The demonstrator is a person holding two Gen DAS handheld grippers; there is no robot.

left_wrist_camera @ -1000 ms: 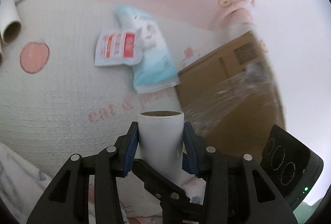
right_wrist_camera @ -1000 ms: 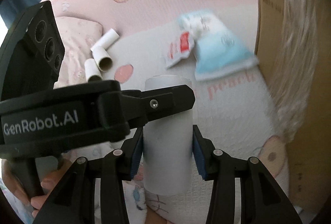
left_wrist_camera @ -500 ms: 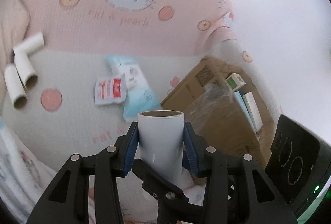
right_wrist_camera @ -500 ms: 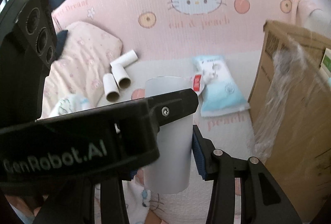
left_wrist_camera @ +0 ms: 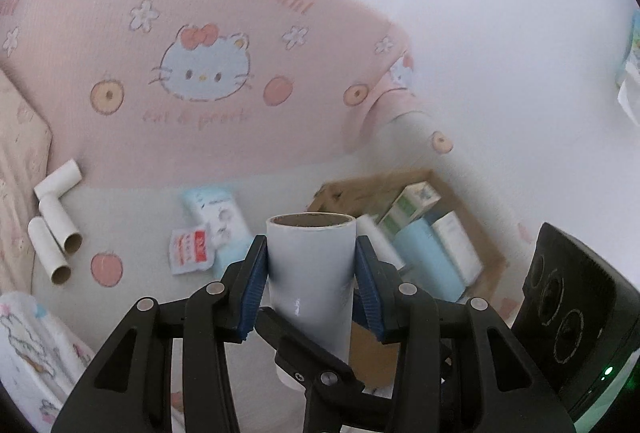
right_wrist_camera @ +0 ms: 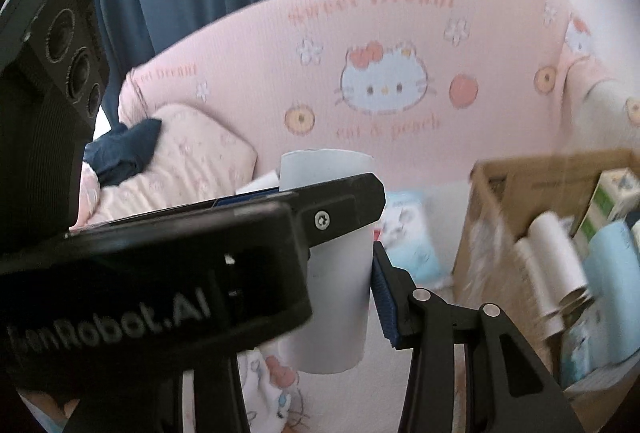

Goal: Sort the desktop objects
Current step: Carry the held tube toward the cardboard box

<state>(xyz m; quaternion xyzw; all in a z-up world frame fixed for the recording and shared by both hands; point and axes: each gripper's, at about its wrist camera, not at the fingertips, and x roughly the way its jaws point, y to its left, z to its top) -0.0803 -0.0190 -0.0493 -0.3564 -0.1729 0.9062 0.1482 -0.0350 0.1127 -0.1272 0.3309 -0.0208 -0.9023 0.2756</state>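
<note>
Both grippers, left (left_wrist_camera: 311, 275) and right (right_wrist_camera: 340, 265), have risen, each clamping one white tube (left_wrist_camera: 311, 265).

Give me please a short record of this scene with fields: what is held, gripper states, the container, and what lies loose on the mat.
held: one white roll, upright, gripped by both grippers
left gripper: shut on the roll
right gripper: shut on the same roll
container: cardboard box, open, already holding tubes and cartons
loose on mat: three cardboard tubes, blue tissue pack, red and white sachet
surface: pink and white mat
</note>
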